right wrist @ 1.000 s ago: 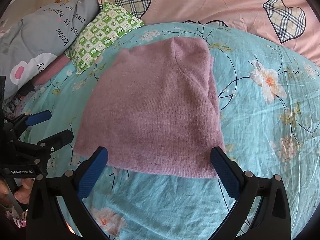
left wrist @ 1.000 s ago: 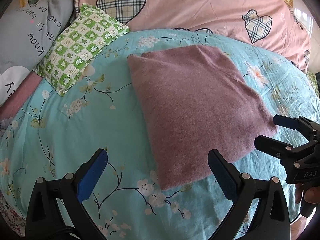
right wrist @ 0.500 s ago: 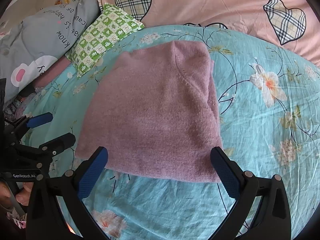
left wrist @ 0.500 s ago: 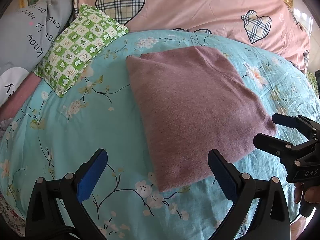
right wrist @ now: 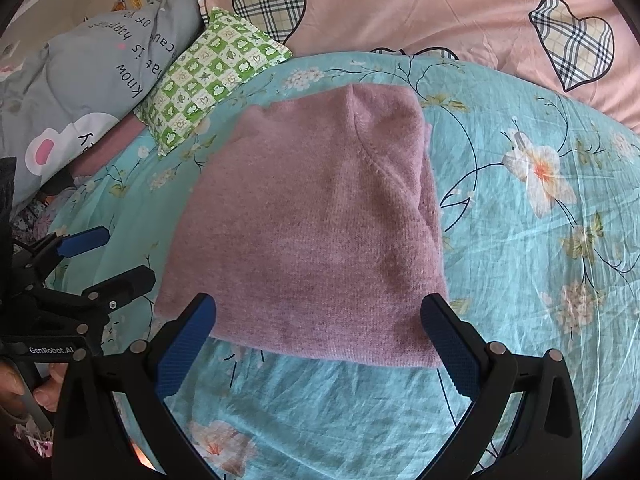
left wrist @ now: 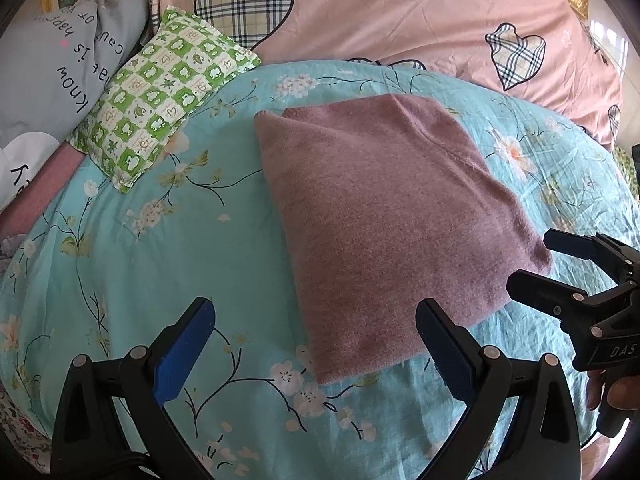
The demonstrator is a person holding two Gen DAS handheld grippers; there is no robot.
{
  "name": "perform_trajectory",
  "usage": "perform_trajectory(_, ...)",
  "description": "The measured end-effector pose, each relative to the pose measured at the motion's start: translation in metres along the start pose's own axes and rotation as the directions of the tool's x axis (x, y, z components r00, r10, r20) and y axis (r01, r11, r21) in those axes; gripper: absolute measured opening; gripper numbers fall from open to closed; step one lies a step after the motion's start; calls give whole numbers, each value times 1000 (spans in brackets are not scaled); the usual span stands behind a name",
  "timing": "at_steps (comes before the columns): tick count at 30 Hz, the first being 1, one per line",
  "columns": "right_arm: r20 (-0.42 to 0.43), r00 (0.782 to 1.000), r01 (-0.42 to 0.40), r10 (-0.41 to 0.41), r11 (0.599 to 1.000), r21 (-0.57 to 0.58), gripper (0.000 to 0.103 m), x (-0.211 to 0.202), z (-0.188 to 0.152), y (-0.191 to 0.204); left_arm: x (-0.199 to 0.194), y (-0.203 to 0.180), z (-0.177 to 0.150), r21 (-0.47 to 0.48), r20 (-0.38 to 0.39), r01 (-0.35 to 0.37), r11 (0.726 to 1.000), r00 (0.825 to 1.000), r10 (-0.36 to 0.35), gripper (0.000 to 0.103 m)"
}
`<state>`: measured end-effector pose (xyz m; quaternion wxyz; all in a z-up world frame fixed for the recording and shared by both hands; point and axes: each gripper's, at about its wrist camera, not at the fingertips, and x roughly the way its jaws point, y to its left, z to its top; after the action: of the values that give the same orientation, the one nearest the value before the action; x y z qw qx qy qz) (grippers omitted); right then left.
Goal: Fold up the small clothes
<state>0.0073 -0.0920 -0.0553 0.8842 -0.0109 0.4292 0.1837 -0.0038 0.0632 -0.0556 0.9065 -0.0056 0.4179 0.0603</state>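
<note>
A mauve knitted garment (left wrist: 384, 216) lies folded into a rough square on the turquoise floral bedsheet (left wrist: 168, 240); it also shows in the right wrist view (right wrist: 320, 232). My left gripper (left wrist: 316, 340) is open and empty, just short of the garment's near left corner. My right gripper (right wrist: 320, 332) is open and empty, hovering at the garment's near edge, and shows at the right of the left wrist view (left wrist: 536, 260). The left gripper shows at the left of the right wrist view (right wrist: 108, 256).
A green checked small pillow (left wrist: 160, 88) lies at the back left, beside a grey printed pillow (left wrist: 52, 72). A pink quilt with plaid hearts (left wrist: 400, 12) runs along the back. A person's fingers (left wrist: 616, 392) hold the right gripper's handle.
Both grippers have drawn back a little from the garment, which sits slightly farther away in both views. The garment itself has not moved and both grippers stay open.
</note>
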Motion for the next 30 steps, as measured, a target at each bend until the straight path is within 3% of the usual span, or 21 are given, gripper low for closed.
perform_trajectory(30,16,1000,-3,2,1000,7,102,-5,3,-2,-1,-3,2,4,-6,7,1000,1000,-7,101)
